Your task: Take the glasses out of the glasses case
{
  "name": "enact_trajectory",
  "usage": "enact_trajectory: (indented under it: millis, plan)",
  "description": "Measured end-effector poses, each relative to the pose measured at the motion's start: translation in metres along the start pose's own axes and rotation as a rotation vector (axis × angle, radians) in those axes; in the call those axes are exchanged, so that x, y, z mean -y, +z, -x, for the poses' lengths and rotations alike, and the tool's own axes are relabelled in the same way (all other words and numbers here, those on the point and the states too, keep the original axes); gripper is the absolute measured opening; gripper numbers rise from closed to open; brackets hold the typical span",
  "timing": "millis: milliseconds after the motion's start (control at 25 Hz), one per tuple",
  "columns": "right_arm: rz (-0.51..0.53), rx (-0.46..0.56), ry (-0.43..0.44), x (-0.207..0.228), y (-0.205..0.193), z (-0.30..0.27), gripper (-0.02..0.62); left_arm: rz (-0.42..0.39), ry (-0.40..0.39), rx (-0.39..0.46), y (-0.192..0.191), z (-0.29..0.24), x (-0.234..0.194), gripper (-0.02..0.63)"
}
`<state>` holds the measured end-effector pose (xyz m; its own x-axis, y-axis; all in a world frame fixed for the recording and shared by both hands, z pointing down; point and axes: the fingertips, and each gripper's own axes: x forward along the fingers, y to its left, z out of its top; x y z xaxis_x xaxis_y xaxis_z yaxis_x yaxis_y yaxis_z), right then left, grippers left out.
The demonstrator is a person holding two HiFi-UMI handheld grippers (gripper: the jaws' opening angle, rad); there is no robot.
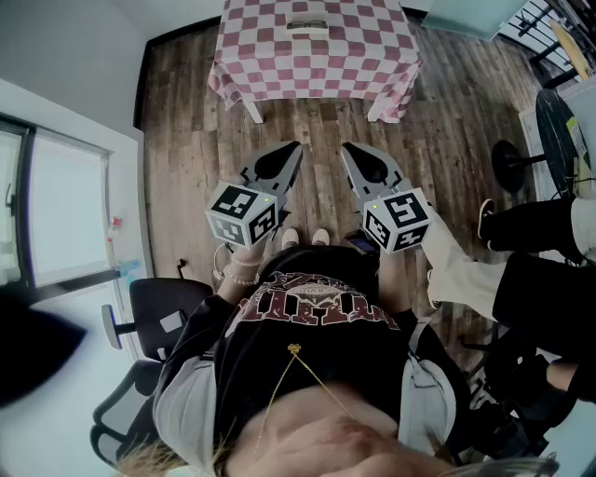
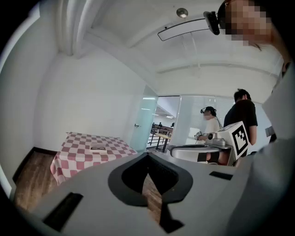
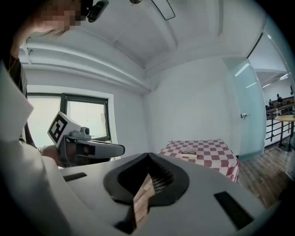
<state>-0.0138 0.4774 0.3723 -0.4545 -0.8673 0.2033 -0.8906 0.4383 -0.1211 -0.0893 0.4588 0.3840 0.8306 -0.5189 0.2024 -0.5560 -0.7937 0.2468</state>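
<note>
At the bottom of the head view the person holds both tongs close to the body, side by side and pointing up the frame. The left gripper (image 1: 296, 146) is clenched on nothing: in its own view the smooth grey plastic jaws meet at a point (image 2: 147, 154), leaving a spade-shaped dark hollow and a thin slit with only floor behind. The right gripper (image 1: 346, 146) is clenched and empty too; its jaws close to a tip (image 3: 148, 154), and a ribbed dark pad (image 3: 161, 180) lines the hollow.

Left of the person, at lower left, stands a black chair (image 1: 158, 317). The floor (image 1: 186, 121) is dark, worn wooden planks.

Well beyond both tips, at top centre, stands the table (image 1: 363, 37), draped in a pink-and-white checked cloth (image 1: 233, 79) hanging in soft folds over white legs. The case (image 1: 306, 26) lies near the far middle of the tabletop, apart from both grippers. It is small, flat, pale and rectangular, and dark-rimmed glasses (image 1: 306, 23) show on it; whether it has a lid is too small to tell. In the gripper views it shows as a pale slab on the checks (image 2: 98, 148) (image 3: 188, 152).
</note>
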Motion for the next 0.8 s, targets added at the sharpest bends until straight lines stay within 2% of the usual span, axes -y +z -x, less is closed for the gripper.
enact_trajectory:
  millis: [480,800]
  plan:
    - [-0.003,0.011,0.019,0.026,-0.006,0.010,0.020,-0.001,0.030,-0.010,-0.008,-0.014,0.010,0.000]
    - [-0.008,0.007,0.002,0.053,-0.005,-0.008,0.020,0.017,0.055,-0.030,-0.014,-0.030,-0.013,0.000]
